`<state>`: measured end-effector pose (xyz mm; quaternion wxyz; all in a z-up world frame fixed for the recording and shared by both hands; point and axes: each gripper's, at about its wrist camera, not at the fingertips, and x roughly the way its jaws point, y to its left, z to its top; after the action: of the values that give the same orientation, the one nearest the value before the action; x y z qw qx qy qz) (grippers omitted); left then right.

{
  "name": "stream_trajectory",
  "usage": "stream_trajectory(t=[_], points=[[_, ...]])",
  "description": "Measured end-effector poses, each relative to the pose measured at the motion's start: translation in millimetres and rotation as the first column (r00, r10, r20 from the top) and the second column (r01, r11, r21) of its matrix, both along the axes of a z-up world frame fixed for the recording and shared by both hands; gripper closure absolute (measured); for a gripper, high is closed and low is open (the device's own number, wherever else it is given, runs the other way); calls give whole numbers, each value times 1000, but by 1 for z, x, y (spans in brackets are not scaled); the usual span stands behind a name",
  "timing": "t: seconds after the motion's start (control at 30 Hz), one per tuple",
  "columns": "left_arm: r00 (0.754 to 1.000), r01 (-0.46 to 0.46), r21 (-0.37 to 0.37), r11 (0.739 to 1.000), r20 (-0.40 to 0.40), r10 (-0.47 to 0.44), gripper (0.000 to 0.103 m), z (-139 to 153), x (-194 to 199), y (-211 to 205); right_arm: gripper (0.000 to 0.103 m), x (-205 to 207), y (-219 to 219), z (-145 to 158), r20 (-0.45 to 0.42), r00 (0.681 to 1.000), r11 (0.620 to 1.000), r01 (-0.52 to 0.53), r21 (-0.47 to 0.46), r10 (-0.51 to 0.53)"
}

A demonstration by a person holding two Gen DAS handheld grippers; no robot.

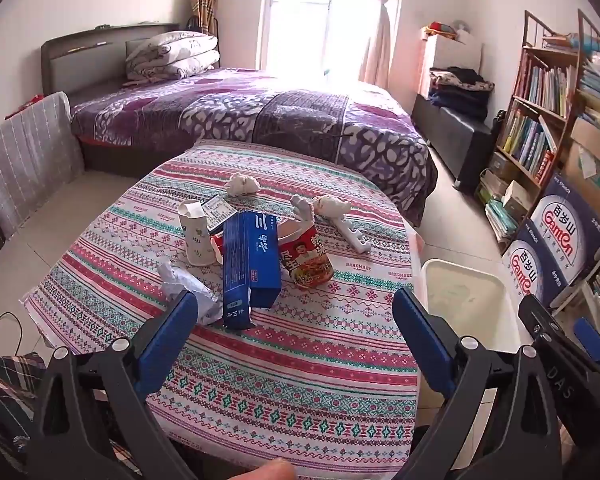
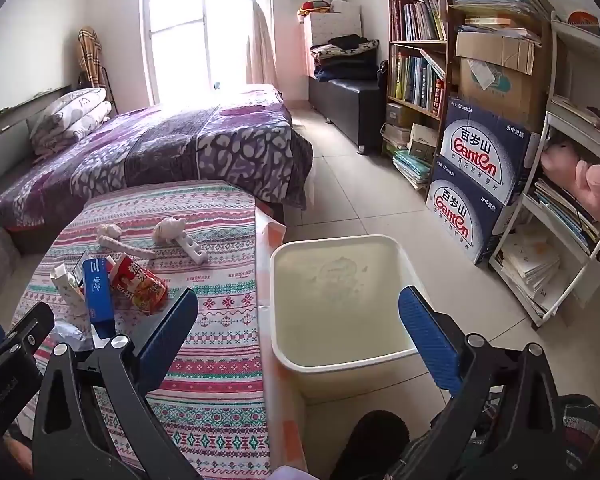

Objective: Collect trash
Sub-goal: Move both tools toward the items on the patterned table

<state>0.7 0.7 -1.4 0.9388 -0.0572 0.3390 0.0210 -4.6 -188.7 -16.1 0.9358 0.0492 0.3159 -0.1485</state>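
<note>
On the patterned tablecloth, a blue carton (image 1: pixel 252 268) stands tilted, with its lower flap open. Just right of it a red instant-noodle cup (image 1: pixel 306 256) leans. To its left a white paper cup (image 1: pixel 196 234) stands upside down, and a crumpled white wrapper (image 1: pixel 188 286) lies in front. Two tissue balls (image 1: pixel 242 185) lie farther back. A cream bin (image 2: pixel 340 300) stands open beside the table.

Patterned table (image 1: pixel 260 360) — blue box (image 1: pixel 252 264), noodle cup (image 1: pixel 306 256), tissues (image 1: pixel 242 185)
</note>
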Motion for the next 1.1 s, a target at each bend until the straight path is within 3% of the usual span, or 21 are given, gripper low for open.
stream_trajectory(t=[1.1], points=[[998, -12, -1, 1000, -65, 12, 8, -13, 7, 8, 7, 6, 5, -8, -37, 999, 1000, -15, 6, 15]])
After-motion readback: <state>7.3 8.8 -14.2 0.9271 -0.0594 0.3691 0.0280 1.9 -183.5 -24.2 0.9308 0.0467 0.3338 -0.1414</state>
